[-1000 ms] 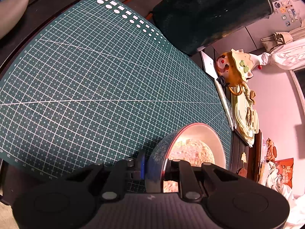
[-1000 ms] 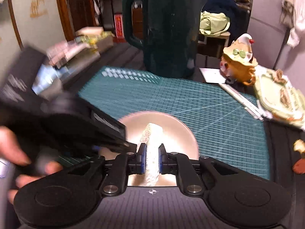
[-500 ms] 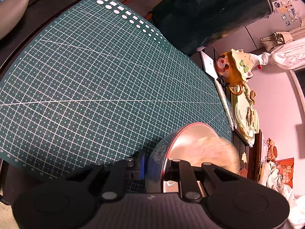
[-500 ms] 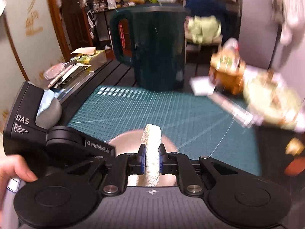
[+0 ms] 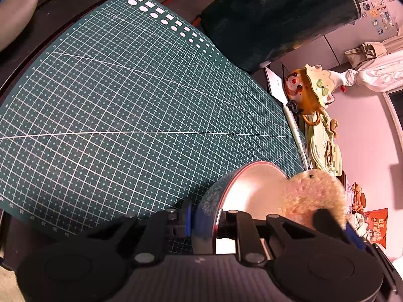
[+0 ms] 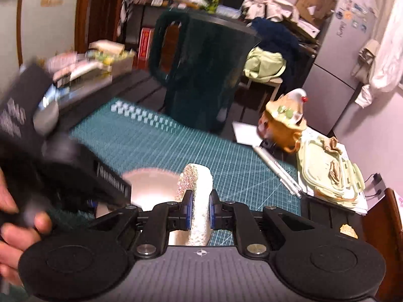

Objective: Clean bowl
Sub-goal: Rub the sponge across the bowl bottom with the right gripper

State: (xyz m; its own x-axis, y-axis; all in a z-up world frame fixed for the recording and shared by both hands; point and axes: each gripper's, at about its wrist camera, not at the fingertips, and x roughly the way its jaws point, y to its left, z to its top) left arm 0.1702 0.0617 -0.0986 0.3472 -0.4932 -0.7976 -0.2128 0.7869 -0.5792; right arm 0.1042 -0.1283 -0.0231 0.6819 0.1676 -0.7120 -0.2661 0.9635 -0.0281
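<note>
Bowl (image 5: 252,191) rim pinched between left fingers (image 5: 187,217).

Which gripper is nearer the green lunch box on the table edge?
Right. The right gripper, jaws shut on the sponge, sits on the bowl's side toward the lunch box; the left gripper clamps the bowl's opposite rim.

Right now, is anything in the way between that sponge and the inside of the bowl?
Nothing visible. The right gripper holds the sponge at the bowl, whose near rim the left gripper clamps; the open inside is clear.
</note>
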